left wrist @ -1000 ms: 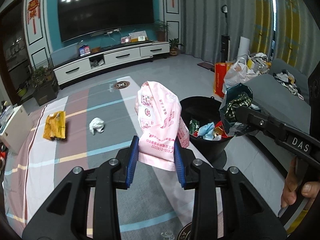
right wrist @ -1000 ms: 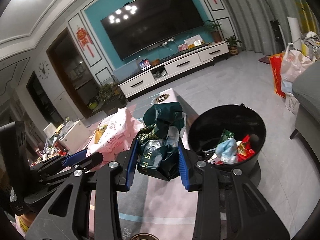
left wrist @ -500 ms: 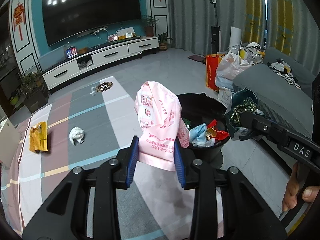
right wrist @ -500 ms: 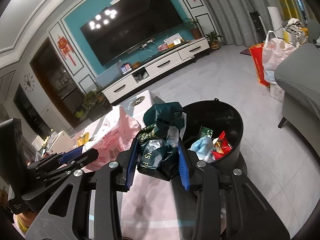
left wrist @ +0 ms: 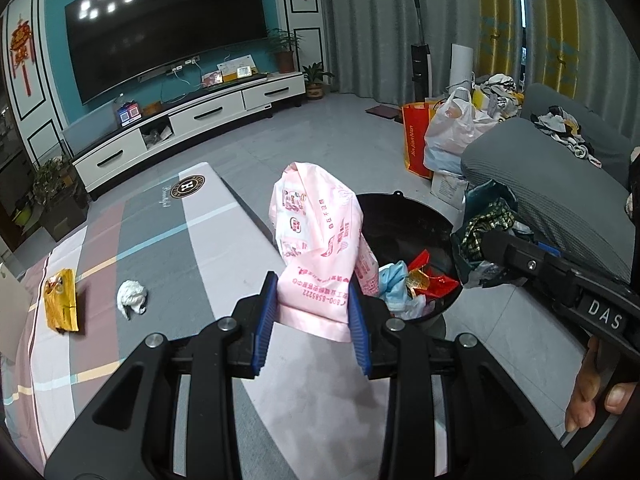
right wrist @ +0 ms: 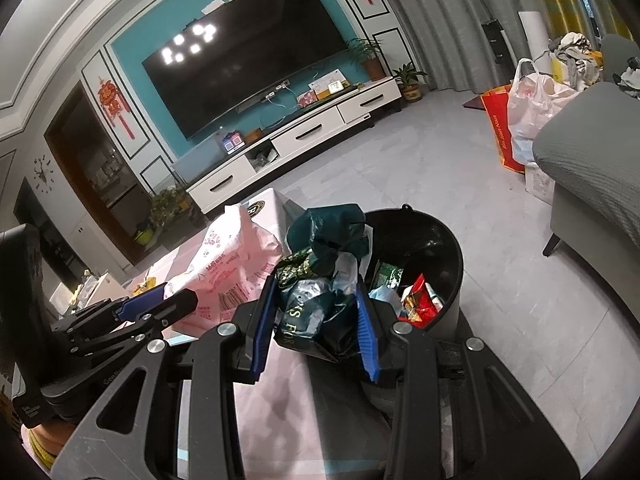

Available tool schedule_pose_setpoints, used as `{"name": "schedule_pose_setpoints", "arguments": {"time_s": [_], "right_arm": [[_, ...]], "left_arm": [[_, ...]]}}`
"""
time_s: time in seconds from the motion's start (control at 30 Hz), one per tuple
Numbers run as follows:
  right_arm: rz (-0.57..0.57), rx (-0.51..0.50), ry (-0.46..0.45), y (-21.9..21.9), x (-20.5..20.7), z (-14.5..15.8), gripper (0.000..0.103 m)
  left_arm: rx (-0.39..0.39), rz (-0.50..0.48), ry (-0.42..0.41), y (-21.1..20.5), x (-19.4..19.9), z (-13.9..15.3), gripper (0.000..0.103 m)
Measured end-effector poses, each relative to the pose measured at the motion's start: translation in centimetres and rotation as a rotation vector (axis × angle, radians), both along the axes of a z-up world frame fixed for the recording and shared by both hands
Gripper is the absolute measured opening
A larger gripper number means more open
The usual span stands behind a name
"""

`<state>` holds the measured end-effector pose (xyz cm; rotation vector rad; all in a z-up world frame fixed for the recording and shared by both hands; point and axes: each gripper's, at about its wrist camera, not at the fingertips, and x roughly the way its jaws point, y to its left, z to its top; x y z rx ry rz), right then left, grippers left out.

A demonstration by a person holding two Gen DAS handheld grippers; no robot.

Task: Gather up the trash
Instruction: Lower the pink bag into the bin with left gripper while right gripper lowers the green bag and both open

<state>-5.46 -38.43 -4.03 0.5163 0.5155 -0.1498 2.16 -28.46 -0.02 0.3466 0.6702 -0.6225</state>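
My left gripper (left wrist: 314, 312) is shut on a pink printed plastic bag (left wrist: 320, 240), which stands up just left of the black trash bin (left wrist: 400, 216). My right gripper (right wrist: 316, 320) is shut on a crumpled dark green wrapper (right wrist: 324, 276), held at the bin's (right wrist: 444, 248) left rim. In the left wrist view that wrapper (left wrist: 486, 224) hangs over the bin's right edge. Several wrappers lie inside the bin. A yellow packet (left wrist: 60, 300) and a white crumpled tissue (left wrist: 132, 296) lie on the striped cloth (left wrist: 168, 248).
A grey sofa (left wrist: 560, 184) stands right of the bin, with a red bag (left wrist: 416, 140) and a white plastic bag (left wrist: 452, 124) behind it. A white TV cabinet (left wrist: 192, 120) runs along the far wall. A hand (left wrist: 592, 396) holds the right gripper's handle.
Both grippers have moved toward the bin with their loads; the bin now sits closer and more under them. The tissue and yellow packet have slid left in the left wrist view.
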Motion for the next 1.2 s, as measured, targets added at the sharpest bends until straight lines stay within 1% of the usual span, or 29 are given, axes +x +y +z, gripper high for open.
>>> {"name": "schedule_pose_setpoints", "arguments": {"time_s": [0.47,1.2], "right_arm": [[-0.018,0.001,0.027,-0.9,1.5,-0.8,0.037],[-0.053,0.010,0.105,-2.1,3.8,-2.7,0.037]], "left_arm": [[0.015,-0.008,0.016,-2.2,1.4,-1.2,0.035],[0.074,-0.022,0.050,-5.9,3.5,-3.8,0.035]]}}
